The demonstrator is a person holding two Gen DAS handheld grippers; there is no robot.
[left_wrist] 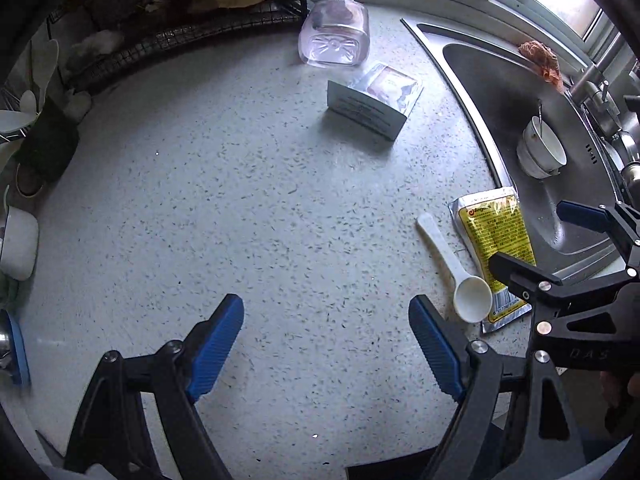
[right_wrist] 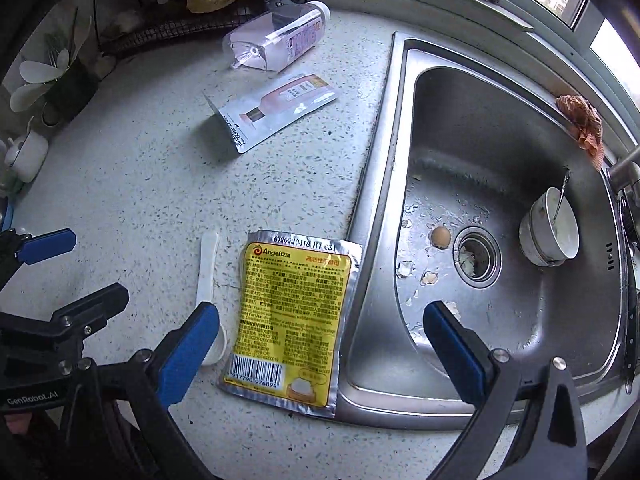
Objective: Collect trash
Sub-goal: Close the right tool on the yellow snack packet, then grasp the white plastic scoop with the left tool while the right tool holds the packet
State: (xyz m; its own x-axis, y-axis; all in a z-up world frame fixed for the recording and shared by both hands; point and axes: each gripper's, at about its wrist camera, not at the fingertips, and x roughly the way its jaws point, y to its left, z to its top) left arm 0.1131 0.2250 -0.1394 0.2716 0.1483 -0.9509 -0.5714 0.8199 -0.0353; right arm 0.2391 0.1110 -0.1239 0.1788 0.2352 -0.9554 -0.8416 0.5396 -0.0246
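Trash lies scattered across the speckled surface (left_wrist: pixel 240 184): a yellow foil packet (right_wrist: pixel 288 320) flat beside the sink (right_wrist: pixel 500 184), its edge lapping the sink rim, a white plastic scoop (right_wrist: pixel 208 276) touching close on its other side, and further back a flattened carton sleeve (right_wrist: pixel 276 112) and a clear bottle (right_wrist: pixel 276 40) on its side. Right claw (right_wrist: pixel 320 344) gapes wide above the packet, gripping nothing. Left claw (left_wrist: pixel 326 344) is wide too, over bare surface. Stacked bowls (right_wrist: pixel 550 236) and eggshell bits sit in the sink.

Bare speckled counter (left_wrist: pixel 224 200) is left open mid-way; passage rightward is blocked by the spoon (left_wrist: pixel 456 272), yellow packet (right_wrist: pixel 288 320) and sink rim (right_wrist: pixel 372 208).
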